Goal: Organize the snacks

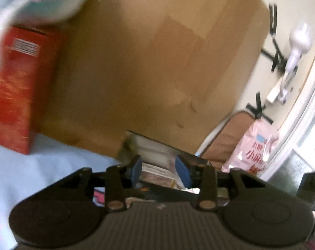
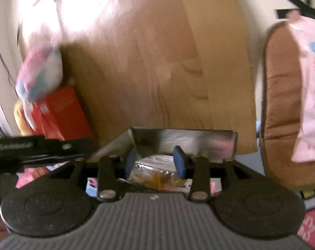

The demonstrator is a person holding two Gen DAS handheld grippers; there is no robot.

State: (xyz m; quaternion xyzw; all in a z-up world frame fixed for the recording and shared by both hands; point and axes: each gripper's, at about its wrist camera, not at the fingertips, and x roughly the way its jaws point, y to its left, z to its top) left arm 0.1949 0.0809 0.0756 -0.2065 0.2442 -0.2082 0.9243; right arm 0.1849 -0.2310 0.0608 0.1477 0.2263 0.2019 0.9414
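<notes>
A clear-wrapped snack packet (image 2: 155, 177) with brownish contents lies low in the right wrist view, inside a shiny open-topped box (image 2: 182, 143). The right gripper (image 2: 155, 162) hovers over it, blue pads (image 2: 179, 162) spread apart on either side of the packet, not pressing it. The left gripper (image 1: 159, 170) also has its jaws parted, with blurred packets (image 1: 157, 166) beyond them; whether they touch anything is hard to tell through the motion blur. A red carton (image 1: 15, 87) stands to the left on a pale blue cloth (image 1: 42, 166), against a large wooden panel (image 1: 157, 62). A pale bag (image 1: 40, 0) sits above the carton. To the right, a pink printed bag (image 2: 309, 87) leans on a brown cushion (image 2: 282, 108).
</notes>
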